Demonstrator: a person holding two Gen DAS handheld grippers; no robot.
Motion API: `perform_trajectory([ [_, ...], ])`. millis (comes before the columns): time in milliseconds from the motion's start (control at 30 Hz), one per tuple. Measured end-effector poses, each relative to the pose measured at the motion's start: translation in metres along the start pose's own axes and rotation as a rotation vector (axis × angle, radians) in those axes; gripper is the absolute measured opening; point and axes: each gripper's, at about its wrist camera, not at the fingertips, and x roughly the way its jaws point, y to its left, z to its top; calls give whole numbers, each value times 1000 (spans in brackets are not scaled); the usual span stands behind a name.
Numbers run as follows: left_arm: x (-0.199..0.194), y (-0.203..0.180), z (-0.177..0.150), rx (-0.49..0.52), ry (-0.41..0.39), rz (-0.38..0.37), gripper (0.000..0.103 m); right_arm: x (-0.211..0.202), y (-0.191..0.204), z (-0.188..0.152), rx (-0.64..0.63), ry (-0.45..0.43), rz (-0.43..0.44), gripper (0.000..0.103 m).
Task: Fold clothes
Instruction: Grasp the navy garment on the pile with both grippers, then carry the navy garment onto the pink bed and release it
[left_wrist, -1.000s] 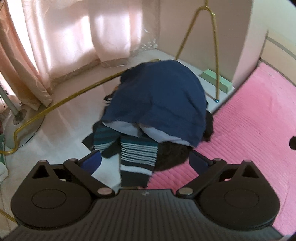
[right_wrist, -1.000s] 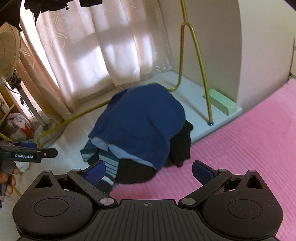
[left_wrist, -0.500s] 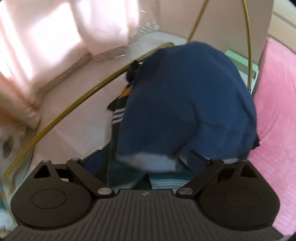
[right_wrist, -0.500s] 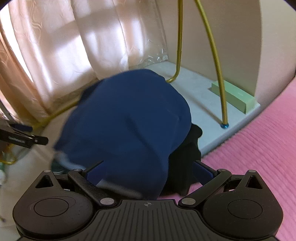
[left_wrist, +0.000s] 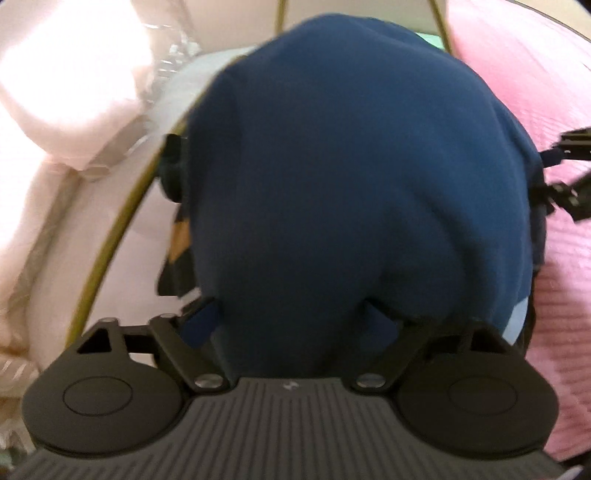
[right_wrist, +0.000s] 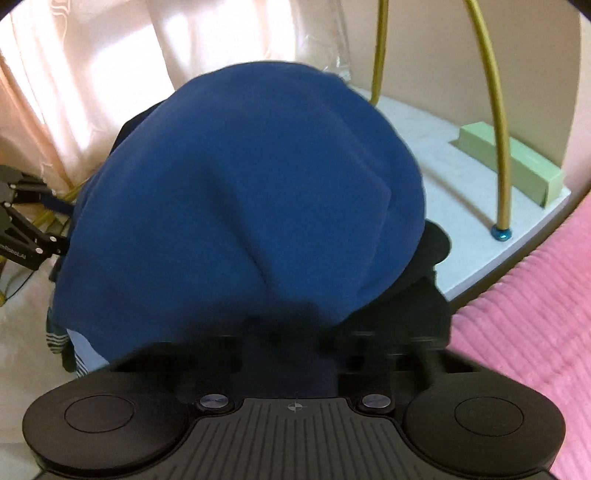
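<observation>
L gripper (left_wrist: 291, 314) closing, blue shirt (left_wrist: 351, 166) hem between fingers | R gripper (right_wrist: 291, 350) closing, blurred, looks clamped on hem | both low: prob. to lift shirt off pile

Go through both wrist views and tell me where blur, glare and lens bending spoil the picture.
Left wrist view: motion blur throughout, blue garment edges soft, curtain blown out white by backlight. Right wrist view: right gripper smeared dark as its jaws close on the cloth; green block sharp; gold rack tube bowed by the fisheye.
</observation>
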Motion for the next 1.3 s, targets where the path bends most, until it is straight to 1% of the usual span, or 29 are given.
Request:
perform_trajectory([
  [33, 1, -1, 0, 6, 7, -16, 46, -8, 2, 1, -5, -3, -12, 6],
  [67, -3, -5, 2, 10, 10, -21, 29, -19, 5, 4, -11, -15, -26, 6],
  [133, -19, -14, 4, 31, -5, 15, 6, -47, 8, 8, -7, -56, -47, 5],
  [167, -32, -17, 6, 24, -29, 29, 5, -64, 6, 9, 4, -85, -53, 5],
  [233, -66, -23, 9, -3, -102, 24, 4, -111, 0, 11, 37, -155, -48, 5],
  [333, -122, -41, 16, -9, -214, -10, 4, -183, -13, 7, 96, -238, -65, 5],
  [400, -157, -61, 19, -1, -276, -44, 4, -235, -24, -5, 141, -283, -94, 5],
  [467, -191, -87, 22, 13, -336, -95, 3, -283, -36, -24, 168, -309, -134, 5],
  [533, -222, -110, 31, 40, -380, -150, 3, -335, -51, -52, 198, -317, -201, 5],
  [567, -236, -129, 32, 56, -402, -183, 3, -362, -60, -72, 223, -314, -238, 5],
  [633, -265, -178, 31, 97, -439, -266, 3, -416, -78, -113, 276, -307, -314, 5],
  [700, -289, -234, 26, 138, -449, -364, 3, -465, -93, -157, 331, -285, -389, 5],
  [800, -319, -337, 17, 216, -438, -541, 3, -535, -115, -236, 374, -193, -555, 5],
  [833, -323, -369, 14, 228, -428, -599, 3, -549, -126, -261, 401, -148, -591, 5],
  [867, -325, -406, 10, 236, -402, -658, 4, -563, -138, -286, 429, -102, -625, 6],
  [933, -321, -485, 3, 249, -320, -765, 5, -586, -162, -334, 491, -11, -691, 19],
  [967, -318, -521, 0, 260, -276, -811, 8, -596, -175, -357, 526, 32, -723, 38],
  [1000, -313, -552, -2, 275, -228, -849, 8, -606, -180, -379, 555, 47, -757, 75],
  [1033, -308, -583, -5, 291, -180, -886, 9, -616, -185, -399, 582, 58, -791, 88],
  [1067, -304, -608, -8, 302, -140, -911, 13, -626, -185, -415, 593, 49, -796, 89],
  [1100, -301, -624, -13, 308, -110, -917, 16, -630, -185, -423, 599, 39, -779, 89],
  [1133, -298, -636, -17, 316, -88, -913, 23, -629, -185, -427, 608, 36, -753, 89],
  [1167, -295, -641, -21, 327, -77, -887, 32, -629, -185, -431, 616, 34, -727, 89],
  [1233, -279, -632, -20, 339, -55, -816, 38, -611, -182, -425, 616, 26, -658, 89],
  [1300, -267, -620, -34, 336, -37, -731, 43, -584, -177, -412, 591, 22, -583, 89],
])
